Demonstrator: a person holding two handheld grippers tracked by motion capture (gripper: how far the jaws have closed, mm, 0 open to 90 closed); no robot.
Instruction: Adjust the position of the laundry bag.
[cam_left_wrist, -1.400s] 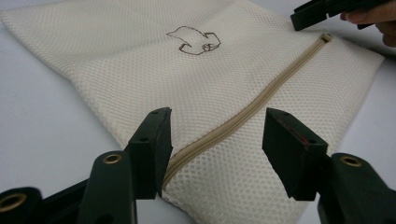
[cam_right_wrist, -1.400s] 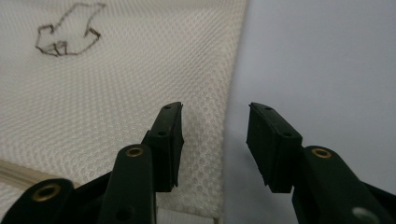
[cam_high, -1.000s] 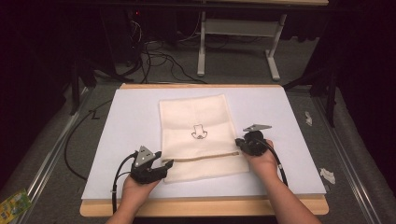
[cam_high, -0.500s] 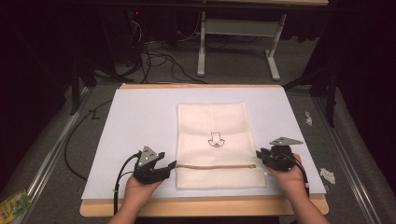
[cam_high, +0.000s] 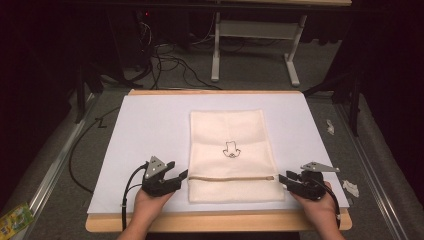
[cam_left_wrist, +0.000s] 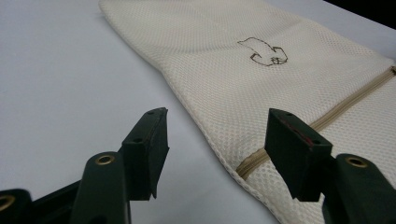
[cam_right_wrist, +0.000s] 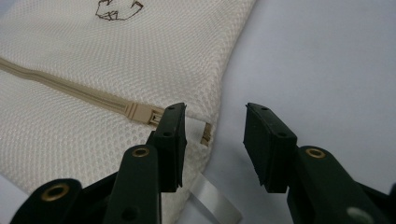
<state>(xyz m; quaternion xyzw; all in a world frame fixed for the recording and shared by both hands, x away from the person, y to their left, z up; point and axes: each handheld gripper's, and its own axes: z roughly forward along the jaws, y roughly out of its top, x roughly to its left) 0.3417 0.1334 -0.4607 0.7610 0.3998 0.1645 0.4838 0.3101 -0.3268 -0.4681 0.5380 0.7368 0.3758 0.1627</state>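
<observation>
On the white mat (cam_high: 150, 130): one mesh bag (cam_high: 230, 135), two open grippers beside it

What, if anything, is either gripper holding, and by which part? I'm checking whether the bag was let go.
Nothing is held. The left gripper and right gripper are both open, one at each end of the zipper on the mesh bag.

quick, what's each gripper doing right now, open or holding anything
Left gripper: open, holding nothing, at the left edge of the mesh bag.
Right gripper: open, holding nothing, at the bag's zipper end.
</observation>
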